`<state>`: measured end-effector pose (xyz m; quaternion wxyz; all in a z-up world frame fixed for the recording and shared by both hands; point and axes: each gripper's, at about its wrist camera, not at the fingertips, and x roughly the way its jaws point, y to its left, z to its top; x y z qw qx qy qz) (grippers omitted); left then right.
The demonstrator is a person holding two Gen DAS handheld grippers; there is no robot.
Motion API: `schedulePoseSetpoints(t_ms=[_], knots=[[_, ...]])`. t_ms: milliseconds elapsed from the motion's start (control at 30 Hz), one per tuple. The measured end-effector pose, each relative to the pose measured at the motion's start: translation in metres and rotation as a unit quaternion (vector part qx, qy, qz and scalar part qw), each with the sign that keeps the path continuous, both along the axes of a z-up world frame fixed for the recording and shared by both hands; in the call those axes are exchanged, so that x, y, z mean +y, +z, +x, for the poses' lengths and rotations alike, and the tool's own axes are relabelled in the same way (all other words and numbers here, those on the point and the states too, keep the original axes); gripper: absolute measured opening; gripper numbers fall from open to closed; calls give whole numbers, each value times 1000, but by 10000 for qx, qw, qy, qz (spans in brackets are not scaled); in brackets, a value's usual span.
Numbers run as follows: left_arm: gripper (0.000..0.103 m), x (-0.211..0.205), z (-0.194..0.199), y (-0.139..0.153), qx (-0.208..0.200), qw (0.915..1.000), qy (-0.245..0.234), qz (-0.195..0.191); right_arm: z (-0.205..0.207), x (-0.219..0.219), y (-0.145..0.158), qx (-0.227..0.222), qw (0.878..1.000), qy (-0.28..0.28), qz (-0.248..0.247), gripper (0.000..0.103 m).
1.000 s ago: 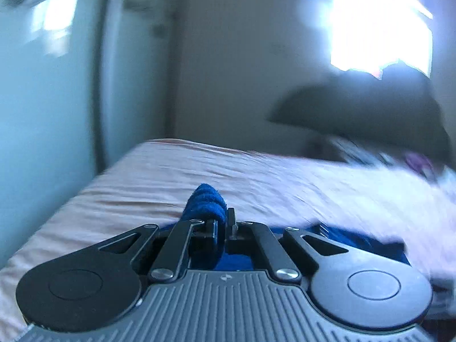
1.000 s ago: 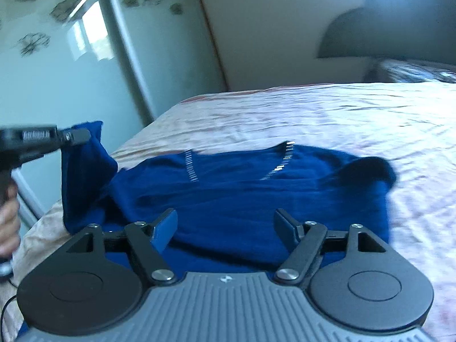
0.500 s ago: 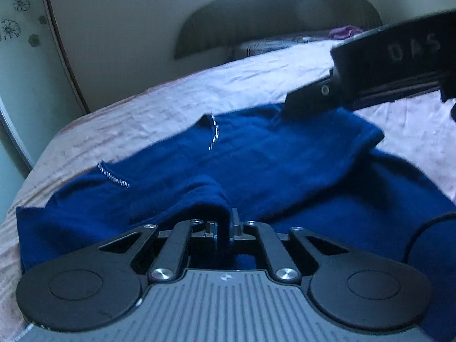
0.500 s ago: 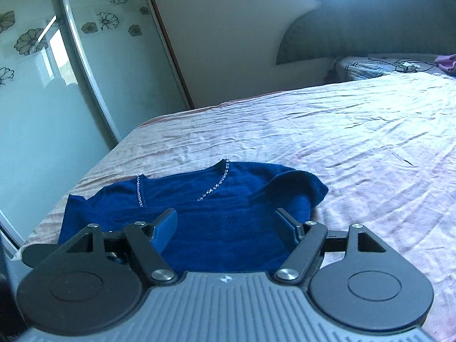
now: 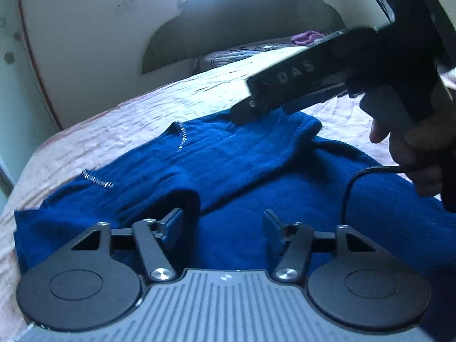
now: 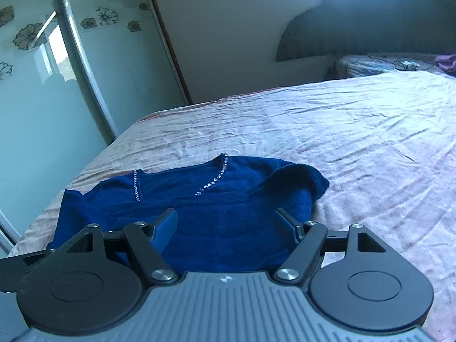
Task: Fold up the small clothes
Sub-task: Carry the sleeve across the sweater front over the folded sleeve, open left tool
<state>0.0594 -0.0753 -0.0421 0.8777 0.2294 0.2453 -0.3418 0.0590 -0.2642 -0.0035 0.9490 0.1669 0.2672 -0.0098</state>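
A small dark blue knit top (image 5: 228,171) with a sparkly V neckline lies on the pink bed sheet (image 5: 119,119); it also shows in the right wrist view (image 6: 216,199). Both sleeves are folded in over its body. My left gripper (image 5: 222,222) is open and empty just above the garment, its left finger beside the folded-in left sleeve (image 5: 171,196). My right gripper (image 6: 225,222) is open and empty over the garment's near part. The right gripper's body also shows at the upper right of the left wrist view (image 5: 327,71).
The bed sheet (image 6: 356,142) stretches wide to the right and far side. A pale wardrobe with flower decals (image 6: 57,71) stands close on the left. A dark headboard (image 6: 370,22), pillow and a purple item (image 6: 444,61) lie at the far end.
My left gripper carried the left sleeve over the garment, laid it down and opened, letting it go. My right gripper stayed open and drew back a little.
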Motion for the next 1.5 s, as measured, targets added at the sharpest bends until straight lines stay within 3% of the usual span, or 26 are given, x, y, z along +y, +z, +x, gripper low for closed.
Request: schedulePoseSetpoints(t_ms=[133,200,367,433,567,600,800,833,900,967,1033,1100,1167,1267,1367,1500], knots=[[70,23,26,8,547,9944,604,-679,2,14,0,-11,9997,165,-199,74],[66,35,54,8,1230,9790,1063,-1231,2,19,0,-5,9995,222,-224,75],[57,57,95,3,2570,9187,1692,-2477,-2,25,3,-39,9991,295,-312,75],[57,61,104,0,2919,8947,1887,-2805,-4,25,4,-55,9989,280,-368,75],[56,74,114,-9,3519,8329,2165,-3683,-6,22,1,-15,9991,304,-302,75],[56,77,114,-11,3577,8216,2214,-3848,-7,22,1,-12,9991,312,-302,75],[56,82,118,-19,3851,7795,2573,-4217,-13,15,-3,26,9992,304,-241,75],[54,82,119,-22,3910,7715,2632,-4273,-13,14,-4,32,9993,293,-223,75],[35,81,122,-25,3976,7610,2678,-4371,-14,13,-4,37,9994,290,-197,75],[15,81,124,-25,4000,7575,2763,-4358,-16,13,-4,29,9993,297,-206,75],[10,80,124,-23,3941,7623,2800,-4303,-17,13,-3,5,9992,312,-250,75],[7,71,127,-15,3717,7859,2764,-4096,-18,13,-3,1,9990,312,-329,75],[4,59,125,0,3302,8216,2666,-3805,-18,13,-3,24,9985,289,-461,75],[4,39,121,26,2624,8656,2461,-3483,-21,8,-5,35,9984,212,-516,75],[4,15,120,51,2136,8920,2167,-3342,-26,-1,-5,27,9989,126,-461,75],[4,-19,113,74,1818,9134,1728,-3205,-33,-14,-7,28,9991,-51,-427,75]])
